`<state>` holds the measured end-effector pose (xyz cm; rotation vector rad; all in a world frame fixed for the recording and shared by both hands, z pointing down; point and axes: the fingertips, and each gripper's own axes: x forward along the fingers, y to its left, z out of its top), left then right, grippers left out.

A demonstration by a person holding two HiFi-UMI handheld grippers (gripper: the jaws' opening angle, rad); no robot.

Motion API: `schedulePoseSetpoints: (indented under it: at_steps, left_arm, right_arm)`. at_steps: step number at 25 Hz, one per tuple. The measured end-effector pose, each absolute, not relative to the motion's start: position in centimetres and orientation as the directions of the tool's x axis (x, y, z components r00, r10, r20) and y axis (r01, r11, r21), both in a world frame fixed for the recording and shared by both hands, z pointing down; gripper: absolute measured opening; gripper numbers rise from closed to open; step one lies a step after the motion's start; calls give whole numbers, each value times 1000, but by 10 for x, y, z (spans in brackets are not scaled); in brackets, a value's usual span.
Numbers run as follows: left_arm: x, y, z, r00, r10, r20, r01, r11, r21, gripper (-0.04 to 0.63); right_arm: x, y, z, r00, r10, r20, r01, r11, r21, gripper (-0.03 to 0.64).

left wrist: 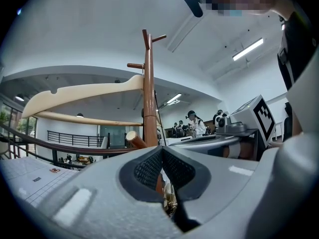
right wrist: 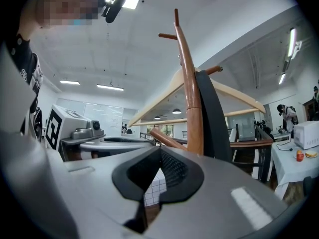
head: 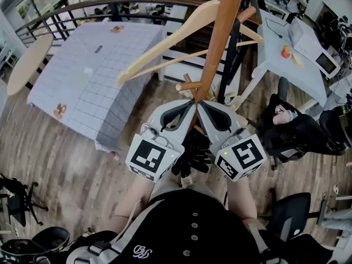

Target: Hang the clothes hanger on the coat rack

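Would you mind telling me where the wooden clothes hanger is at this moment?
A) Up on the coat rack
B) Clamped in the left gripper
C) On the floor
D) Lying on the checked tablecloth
A: the clothes hanger sits high against the pole of the coat rack, while the left gripper and the right gripper are both shut on nothing lower down by the pole.

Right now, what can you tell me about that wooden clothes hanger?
The clothes hanger is pale, bare wood: two sloping shoulder arms and a crossbar beneath. It sits high against the darker coat rack pole; its hook is not visible. The left gripper and right gripper, both below, do not touch it.
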<state>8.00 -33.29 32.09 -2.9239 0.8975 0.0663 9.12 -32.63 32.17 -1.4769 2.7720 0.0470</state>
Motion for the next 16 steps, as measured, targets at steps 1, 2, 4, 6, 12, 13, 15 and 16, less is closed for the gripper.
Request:
schedulePoseSetpoints:
  at_steps: [1,2,4,6,12,13,15,16]
  left_arm:
    - [80,-333,322,827,-558,-61,-561,-825,-62,0]
    - [81,-334,322,828,-558,-60,-561,-826,-61,0]
    - [82,-335,323,830,-555,-59,-558,-827,-61,0]
    - [84,-336,323,831,-553,-58,-555,-829,-60,0]
    - [80,-339,322,830,-554,-54,-557,-828,-61,0]
    - [80,-339,323,831,-554,-53,-556,-829,-61,0]
    - [79,-340,324,831,-554,-48,-556,-829,-61,0]
    - [79,-340,325,831,-554,-45,-556,-829,-60,0]
  right_arm:
    - [91,-327,322,-558,-829,-14,-829,558,27,-1]
    - [91,-327,321,-560,-829,-14,-829,559,27,0]
    - [91,-328,321,-563,-826,-15,-826,563,30,0]
    - [91,-328,321,-565,-825,-17,-825,565,32,0]
    - [91,-330,319,-568,-823,-16,-823,567,35,0]
    - [91,-330,319,-570,-821,-15,-821,569,37,0]
    - [90,-330,318,-575,-818,-13,-818,574,41,0]
    - [89,-330,318,-577,-817,-12,-816,576,43,0]
